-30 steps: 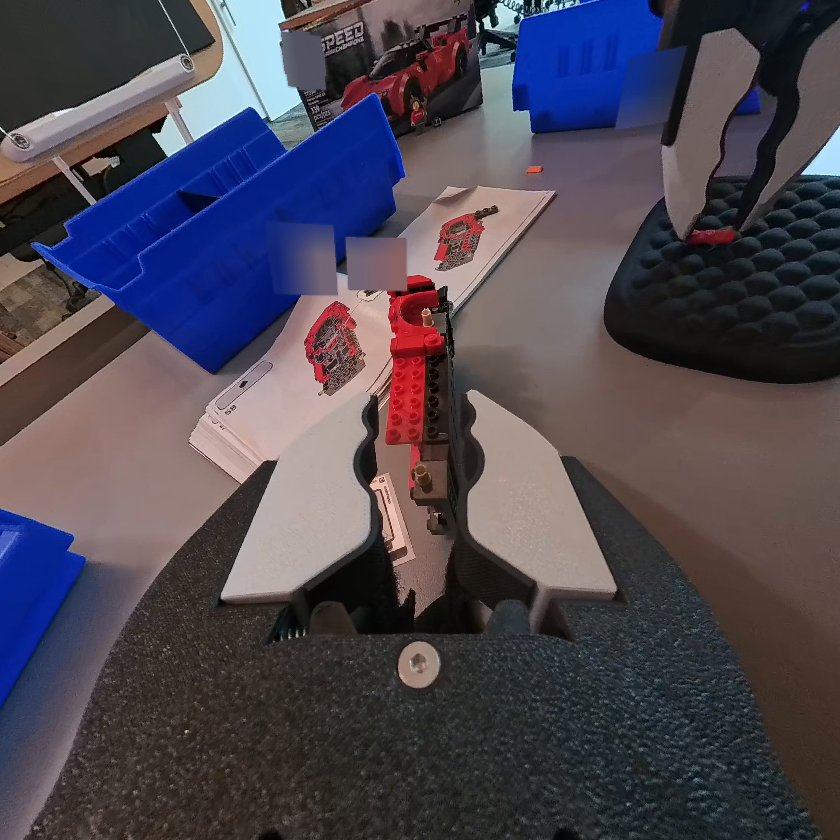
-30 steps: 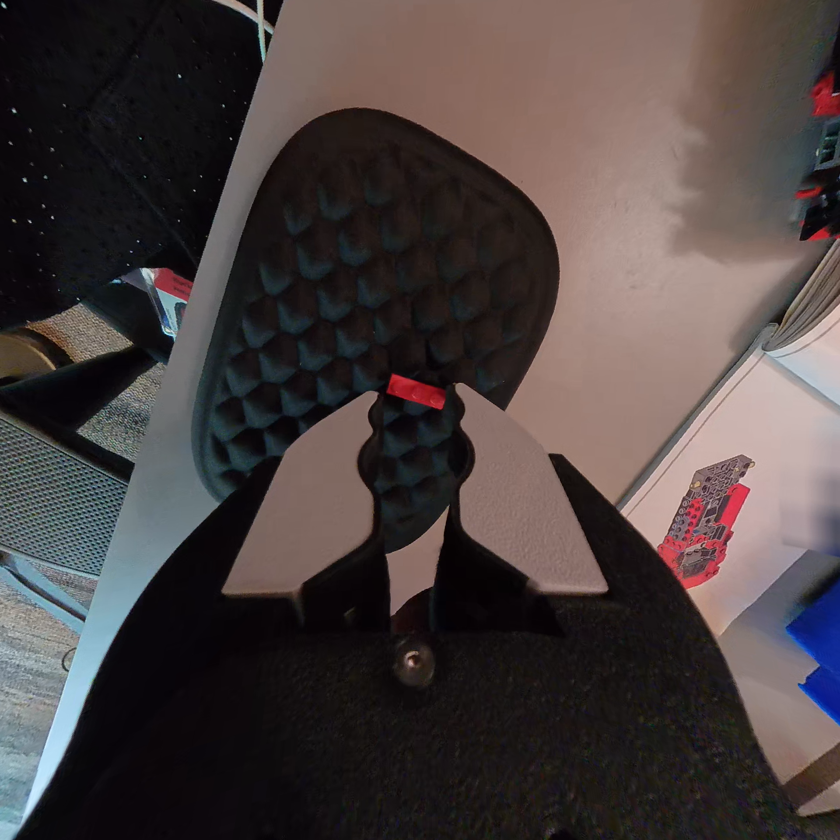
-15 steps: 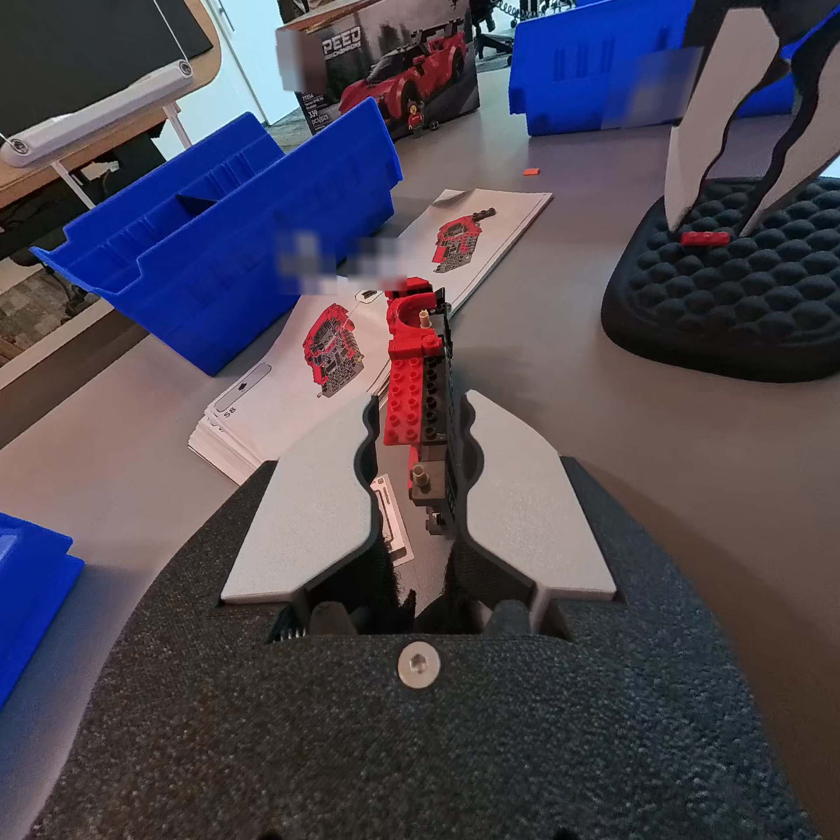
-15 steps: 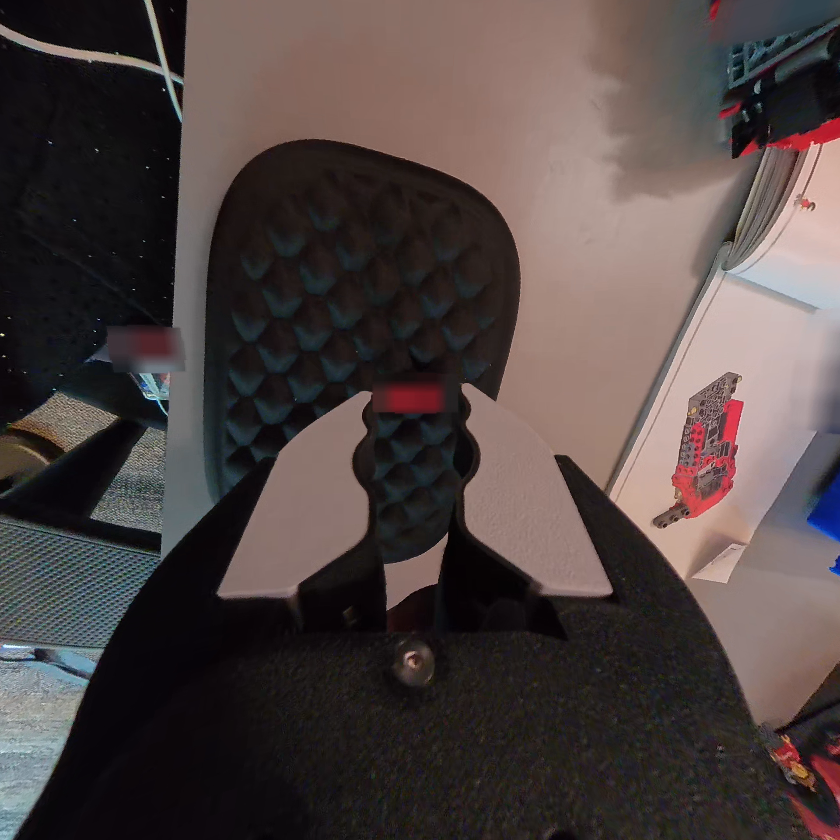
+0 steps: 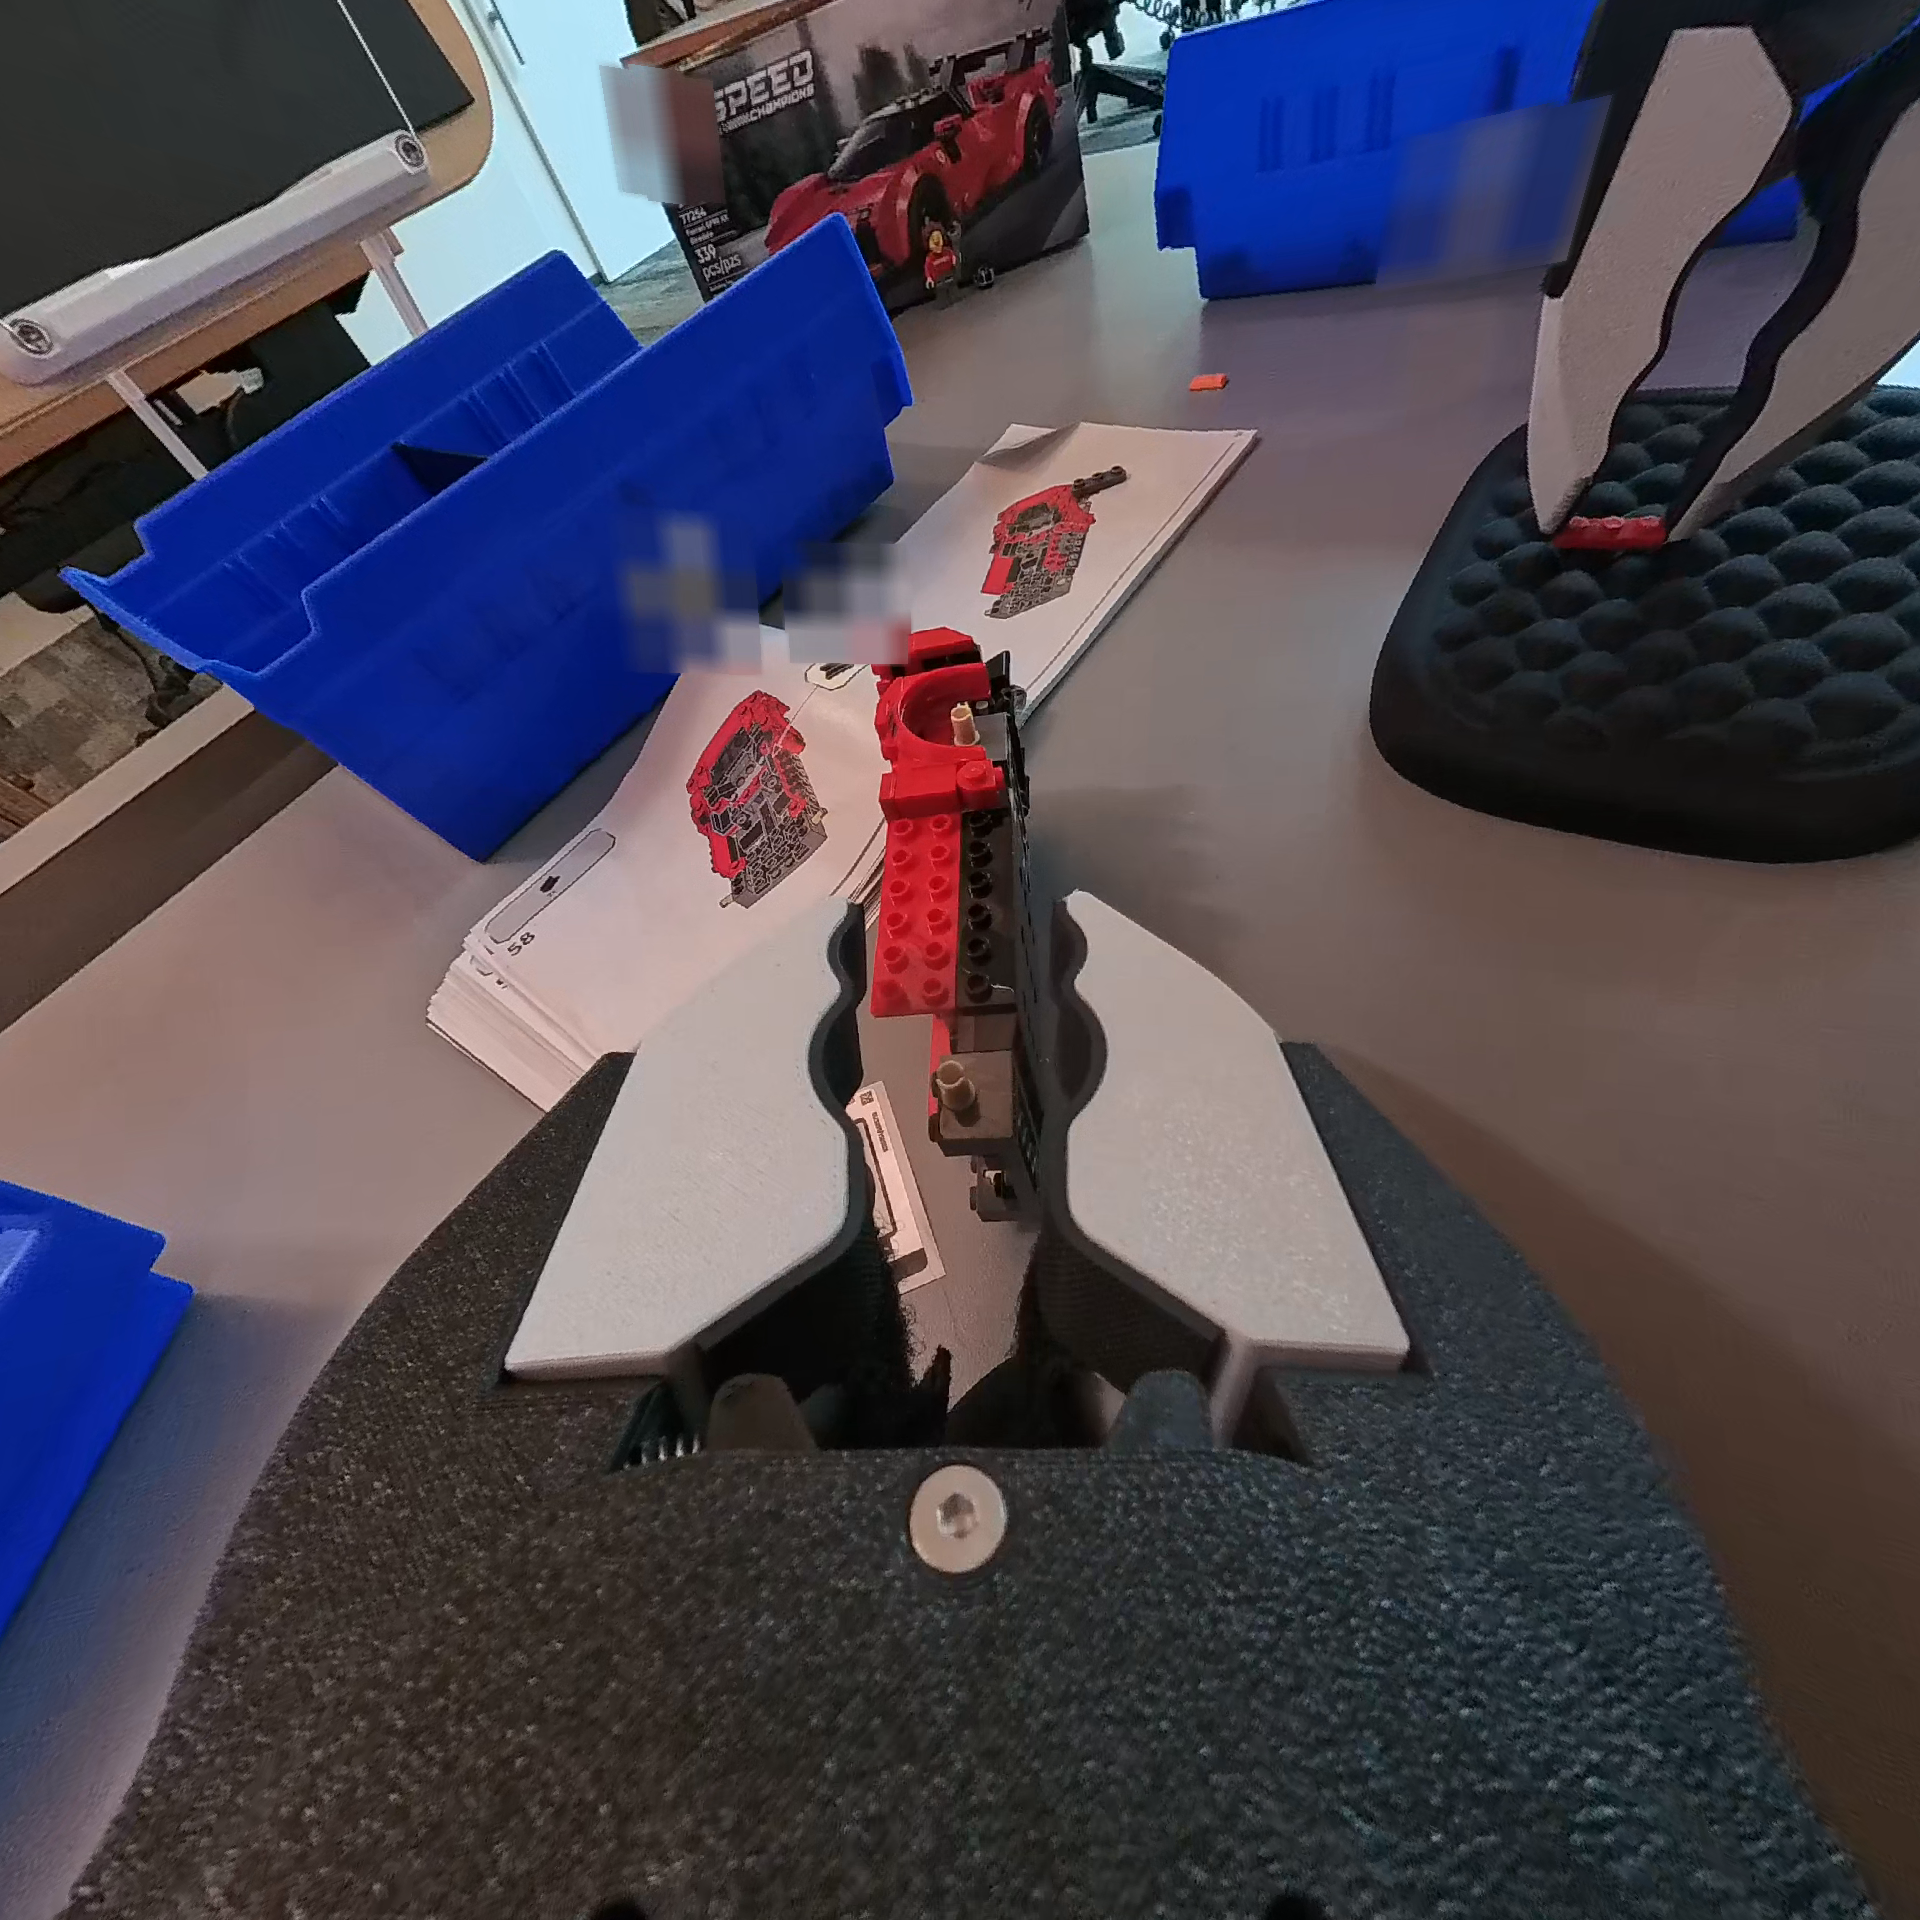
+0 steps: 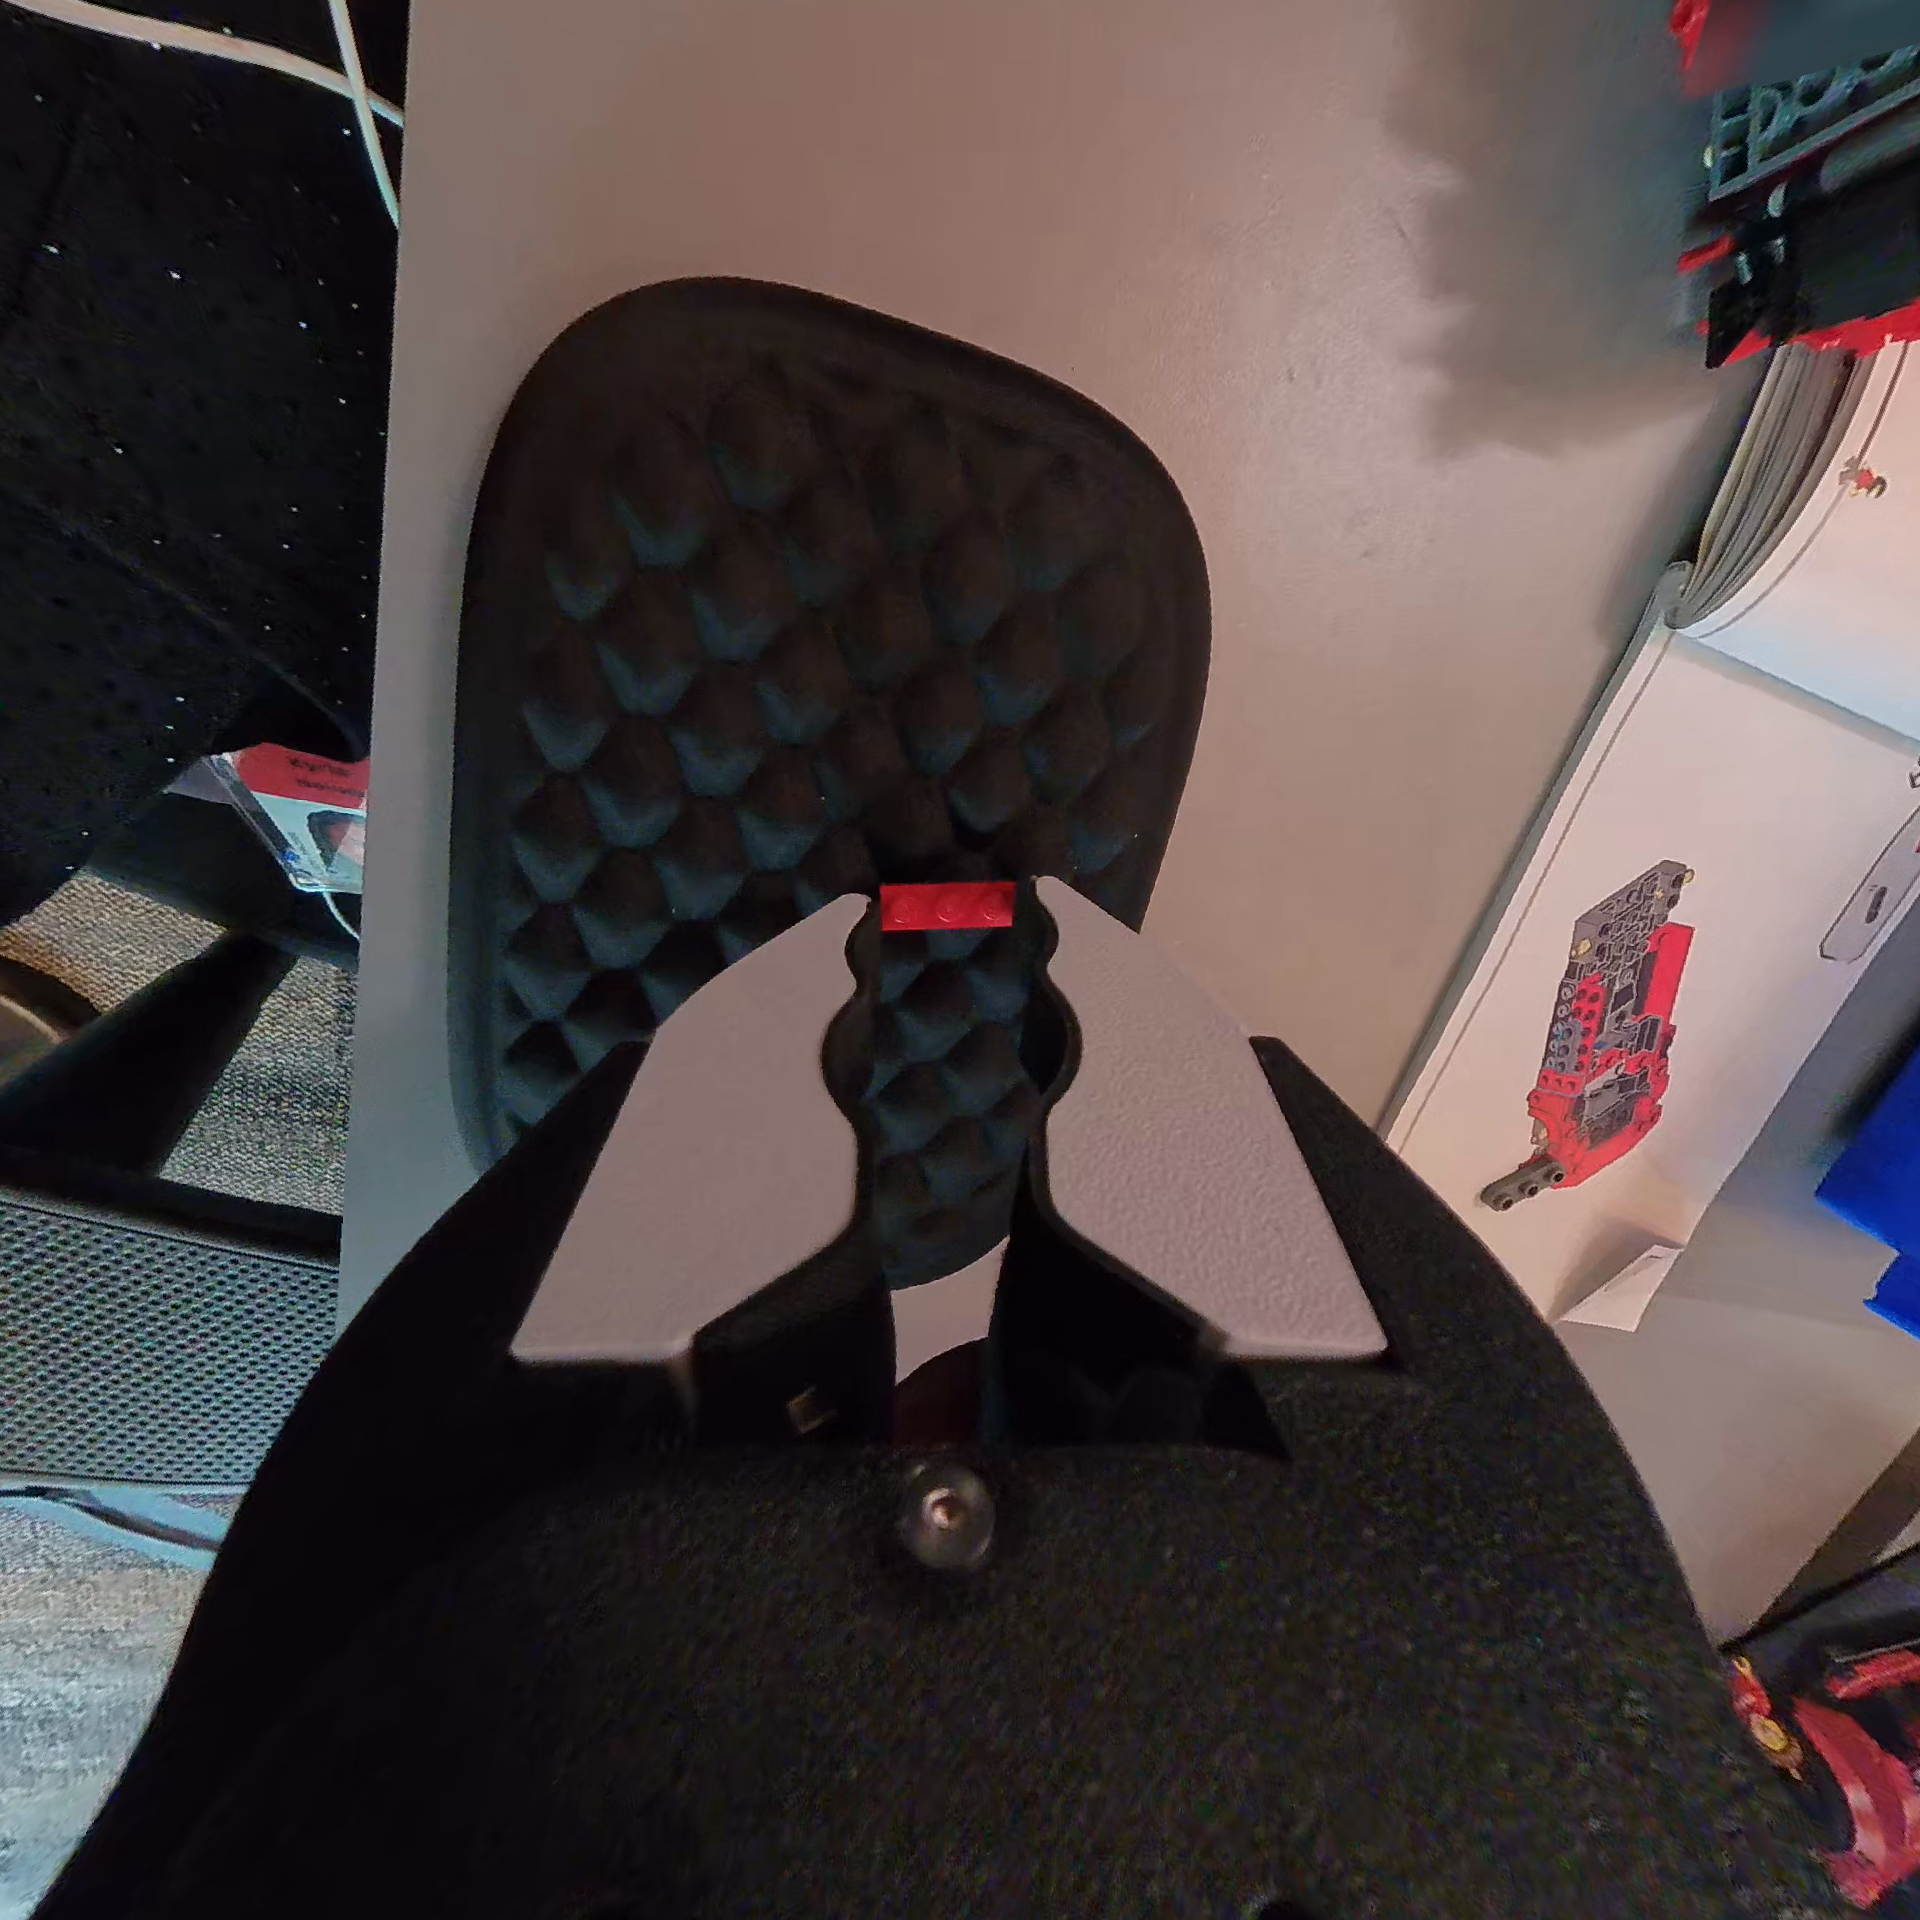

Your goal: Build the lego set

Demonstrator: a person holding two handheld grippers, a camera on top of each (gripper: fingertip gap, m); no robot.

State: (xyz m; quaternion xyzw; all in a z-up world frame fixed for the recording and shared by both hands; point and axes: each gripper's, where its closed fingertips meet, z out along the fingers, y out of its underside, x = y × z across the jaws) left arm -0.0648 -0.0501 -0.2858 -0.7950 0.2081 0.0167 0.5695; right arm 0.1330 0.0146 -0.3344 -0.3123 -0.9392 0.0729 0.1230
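Left tool (image 5: 961, 971) clamped; right tool (image 6: 948, 906) tips down, narrowly parted.

The blue bin (image 5: 62, 1382) is cut off at the left edge, the partly built car (image 6: 1818, 197) (blurred, too) at the right wrist view's corner.

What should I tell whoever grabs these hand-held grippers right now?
Left hand-held gripper: shut on the part-built red and black car chassis, held over the open instruction booklet.
Right hand-held gripper: fingertips at both ends of the small red plate on the black bumpy pad; whether it grips is unclear.
Done: chassis partly built.
Left: lift the plate and press it onto the chassis.
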